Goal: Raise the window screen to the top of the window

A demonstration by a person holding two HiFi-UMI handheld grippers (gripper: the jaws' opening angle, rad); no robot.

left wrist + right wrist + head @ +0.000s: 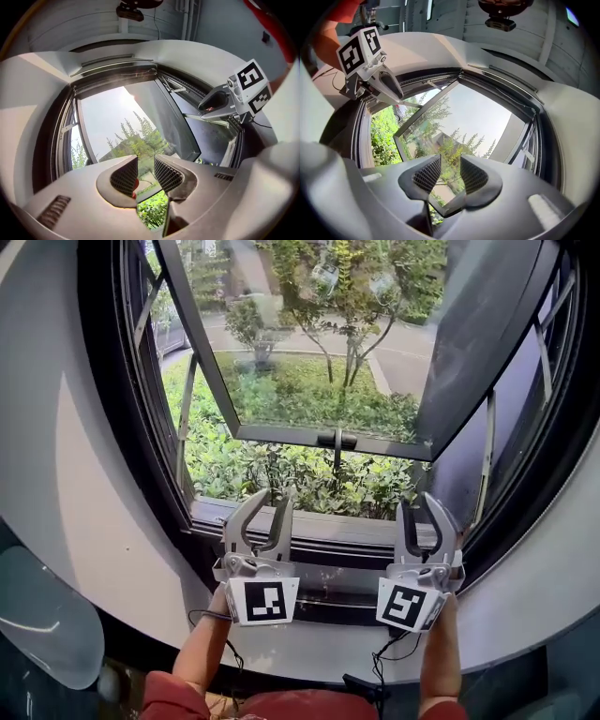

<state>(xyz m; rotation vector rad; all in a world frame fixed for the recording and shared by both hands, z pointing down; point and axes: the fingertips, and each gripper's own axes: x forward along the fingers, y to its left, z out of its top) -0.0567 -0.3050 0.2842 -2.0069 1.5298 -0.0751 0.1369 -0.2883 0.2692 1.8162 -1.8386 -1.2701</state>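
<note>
Left gripper (271,501) and right gripper (418,504) hang at six o'clock, jaws partly apart, gripping nothing. Beyond them stands the window (112,381), its glass sash (319,343) swung outward at twelve. A grey rail (309,521) lies along the sill just past both tips; whether it's the window screen's bar, I cannot tell.

Left gripper (270,498): light grey body.
Right gripper (419,501): light grey body.
Marker cubes (264,601): black square patterns on white faces.
Pads (125,176): dark, with a fine mesh grid.
Window frame (105,381): black.
Wall (56,474): off-white.
Sleeves (169,701): red.
Shrubs (281,470): green.
</note>
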